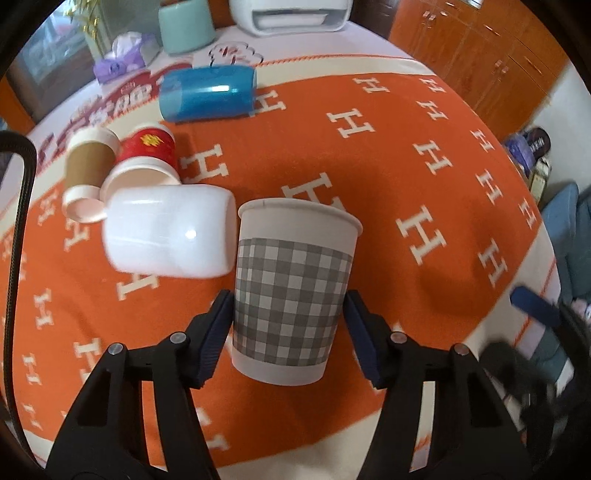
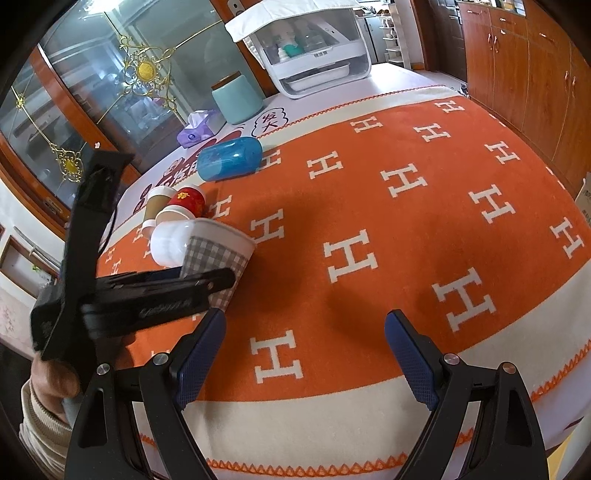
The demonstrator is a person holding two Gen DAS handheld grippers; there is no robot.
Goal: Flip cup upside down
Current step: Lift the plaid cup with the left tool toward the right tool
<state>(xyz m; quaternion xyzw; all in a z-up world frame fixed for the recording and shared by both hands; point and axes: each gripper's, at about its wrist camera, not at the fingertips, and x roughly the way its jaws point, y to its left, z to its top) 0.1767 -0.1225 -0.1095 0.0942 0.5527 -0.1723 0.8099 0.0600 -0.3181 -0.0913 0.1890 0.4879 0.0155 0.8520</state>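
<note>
A grey-and-white checked paper cup [image 1: 291, 295] stands mouth up between the pads of my left gripper [image 1: 286, 332]. The left pad touches its side; a small gap shows at the right pad. The cup looks slightly above the orange cloth. It also shows in the right wrist view [image 2: 218, 254], partly hidden by the left gripper's black body [image 2: 147, 295]. My right gripper [image 2: 304, 354] is open and empty, over the cloth near the table's front edge.
A white mug [image 1: 170, 232] lies on its side just left of the checked cup. Behind it are a red paper cup [image 1: 147, 155] and a brown paper cup [image 1: 88, 166], and a blue cup [image 1: 208, 92] lying down. A teal canister [image 1: 186, 26], tissue pack [image 1: 123, 55] and white appliance [image 1: 291, 14] stand at the back.
</note>
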